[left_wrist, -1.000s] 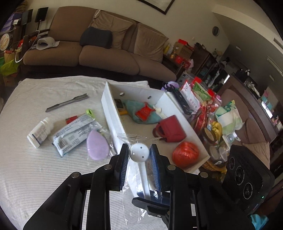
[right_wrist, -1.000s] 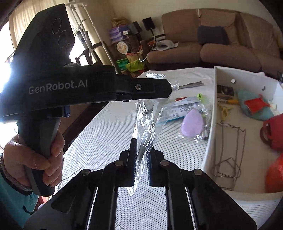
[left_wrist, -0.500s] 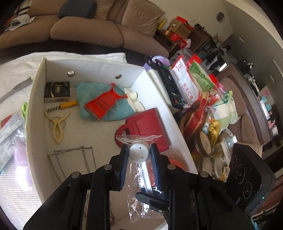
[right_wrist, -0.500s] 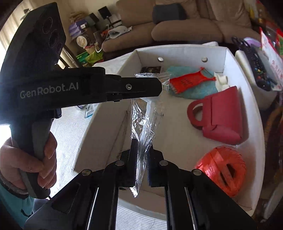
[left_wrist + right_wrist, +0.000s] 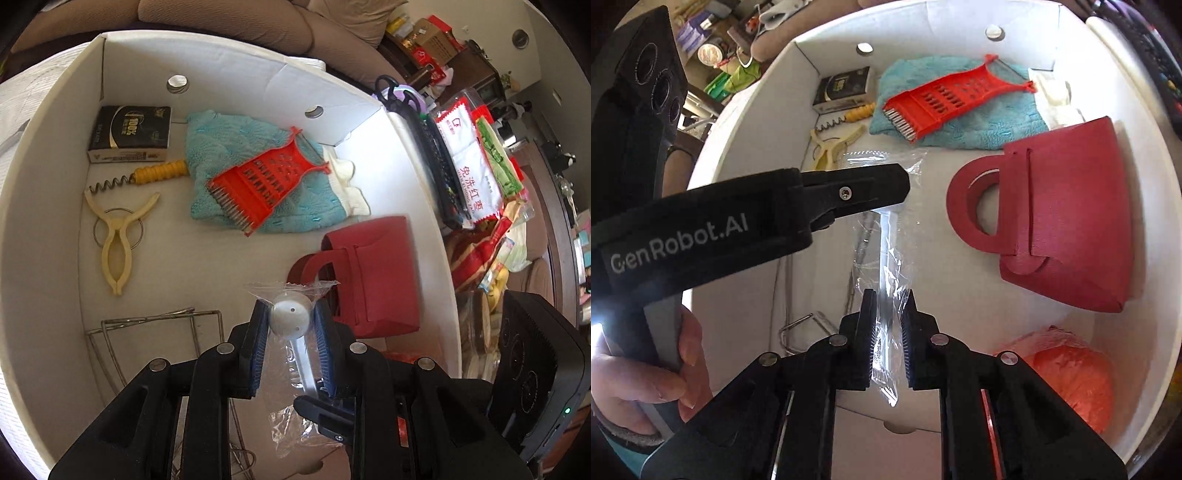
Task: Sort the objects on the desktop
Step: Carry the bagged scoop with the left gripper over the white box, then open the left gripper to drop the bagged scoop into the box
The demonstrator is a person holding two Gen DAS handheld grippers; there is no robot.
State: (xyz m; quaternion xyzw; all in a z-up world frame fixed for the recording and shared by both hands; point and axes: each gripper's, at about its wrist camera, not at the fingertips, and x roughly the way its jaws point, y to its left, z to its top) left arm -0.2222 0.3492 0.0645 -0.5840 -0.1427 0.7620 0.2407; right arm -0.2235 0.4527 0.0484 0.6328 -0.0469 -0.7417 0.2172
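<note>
A white ball-headed stick (image 5: 291, 319) in a clear wrapper (image 5: 886, 258) hangs over the inside of the white cardboard box (image 5: 221, 62). My left gripper (image 5: 291, 308) is shut on the ball head; in the right wrist view its finger (image 5: 857, 192) reaches in from the left. My right gripper (image 5: 889, 299) stands lower, around the wrapper's tail and the stick's handle. Its jaws are opening, and the film still touches both pads. In the left wrist view only the right gripper's tip (image 5: 321, 410) shows below the wrapper.
In the box lie a red handbag (image 5: 373, 280), a red grater (image 5: 269, 181) on a teal cloth, a black carton (image 5: 129, 133), a corkscrew, a cream clip (image 5: 116, 236), a wire rack (image 5: 155, 332) and an orange-red bundle (image 5: 1067, 380). Snack packets (image 5: 469, 173) crowd the box's right side.
Both grippers have carried the wrapped stick from beside the box to over its inside, and lower. The right jaws stand slightly wider than before.
</note>
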